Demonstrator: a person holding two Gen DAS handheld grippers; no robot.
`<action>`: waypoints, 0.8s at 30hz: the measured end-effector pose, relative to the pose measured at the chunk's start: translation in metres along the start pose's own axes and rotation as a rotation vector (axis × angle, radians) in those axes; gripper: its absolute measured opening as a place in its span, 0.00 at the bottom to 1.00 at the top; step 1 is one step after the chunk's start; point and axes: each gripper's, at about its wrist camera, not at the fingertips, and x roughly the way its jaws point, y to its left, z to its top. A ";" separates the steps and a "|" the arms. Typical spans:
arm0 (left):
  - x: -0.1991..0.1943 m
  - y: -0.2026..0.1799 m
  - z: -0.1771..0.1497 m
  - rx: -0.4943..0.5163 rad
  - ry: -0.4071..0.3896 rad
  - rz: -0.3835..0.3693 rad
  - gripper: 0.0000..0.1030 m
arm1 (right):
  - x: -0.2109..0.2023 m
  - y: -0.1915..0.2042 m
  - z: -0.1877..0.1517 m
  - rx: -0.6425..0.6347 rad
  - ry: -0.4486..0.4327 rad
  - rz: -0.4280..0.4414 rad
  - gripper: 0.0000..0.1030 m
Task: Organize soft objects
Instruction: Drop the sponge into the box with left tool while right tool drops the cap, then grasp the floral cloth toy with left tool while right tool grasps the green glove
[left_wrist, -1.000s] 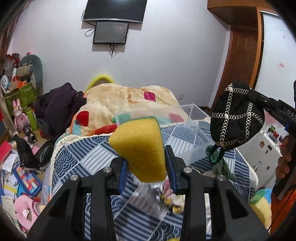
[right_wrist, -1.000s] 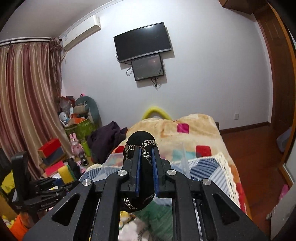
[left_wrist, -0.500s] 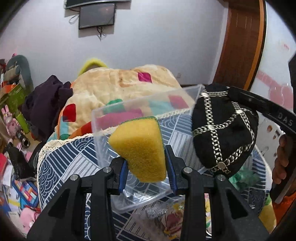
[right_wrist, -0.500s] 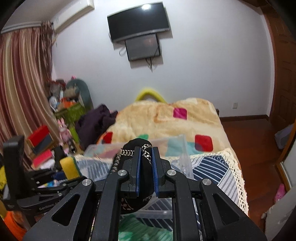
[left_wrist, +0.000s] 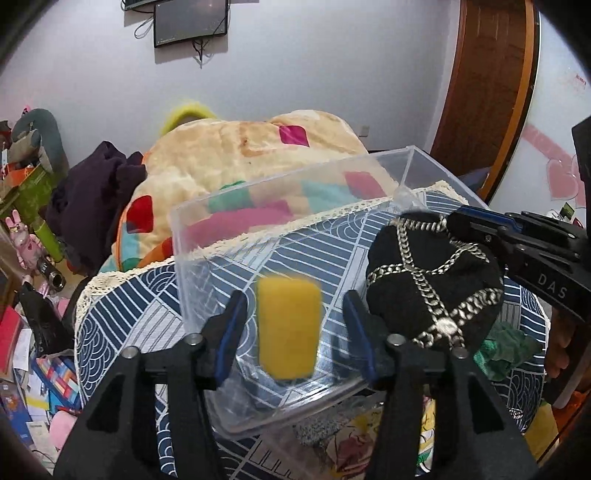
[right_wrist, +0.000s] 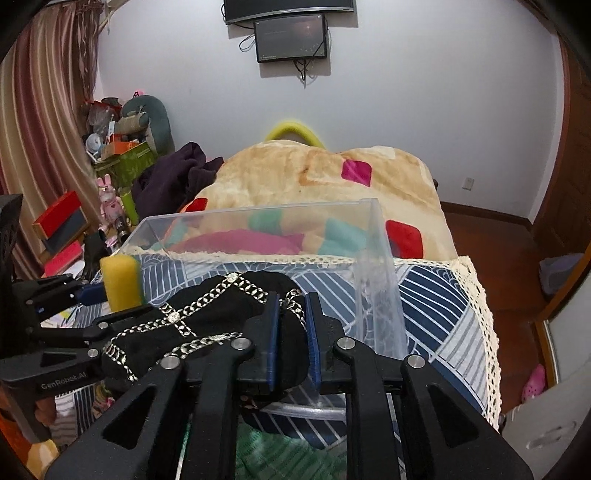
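The left gripper (left_wrist: 295, 328) stands spread, its 2 fingers apart from the blurred yellow sponge (left_wrist: 288, 326) between them, which is over the clear bin's (left_wrist: 280, 192) left end. The right gripper (right_wrist: 290, 334) pinches a black cap (right_wrist: 207, 321) crossed with silver chains, held over the bin's near right side. The bin sits on the bed's (right_wrist: 436, 295) blue patterned cover, near its front edge.

Your yellow sponge (left_wrist: 289, 328) is motion-blurred between the left claw's (left_wrist: 295, 325) fingers. At three o'clock, your right hand (left_wrist: 565, 354) is cut off by the frame edge behind the black hat (left_wrist: 432, 284).
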 end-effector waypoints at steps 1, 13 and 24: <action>-0.003 0.001 0.000 -0.002 -0.005 -0.001 0.55 | -0.003 -0.001 -0.001 0.002 -0.001 0.004 0.14; -0.062 0.006 -0.003 -0.027 -0.113 -0.001 0.81 | -0.058 0.004 -0.001 -0.023 -0.141 0.003 0.61; -0.079 -0.008 -0.052 -0.016 -0.088 -0.022 0.96 | -0.071 0.001 -0.039 -0.012 -0.123 0.010 0.72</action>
